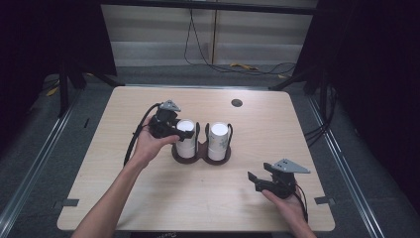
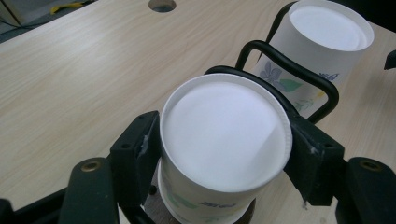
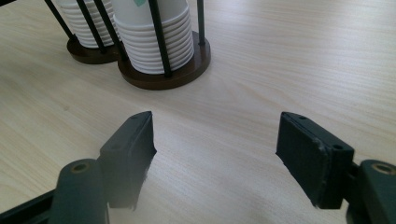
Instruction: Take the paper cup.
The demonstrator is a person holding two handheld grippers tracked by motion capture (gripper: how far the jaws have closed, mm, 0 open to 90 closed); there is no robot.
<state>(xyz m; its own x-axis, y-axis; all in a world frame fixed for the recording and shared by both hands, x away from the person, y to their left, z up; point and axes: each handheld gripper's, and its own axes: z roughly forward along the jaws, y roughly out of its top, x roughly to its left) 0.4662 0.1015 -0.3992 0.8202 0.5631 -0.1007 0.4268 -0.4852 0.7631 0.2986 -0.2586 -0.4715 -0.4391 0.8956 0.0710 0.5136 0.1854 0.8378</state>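
Left gripper [image 2: 224, 154] fingers clamp the top paper cup [image 2: 225, 135] in the holder [image 2: 280, 65]; right gripper [image 3: 217, 154] fingers gape wide over the table [image 3: 261, 70].

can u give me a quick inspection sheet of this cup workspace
surface: light wooden table, bare, round cable hole near its far edge
job's things: two stacks of upturned paper cups in a twin holder with black wire uprights; left stack, right stack
clutter: nothing seen
grippers: left gripper has its pads pressed on both sides of the top cup of the left stack; right gripper open, nothing between its jaws, low over the table's near right part
cables: black cable trails from the left gripper; loose cables on the floor behind the table
surroundings: dark curtains both sides, grey floor
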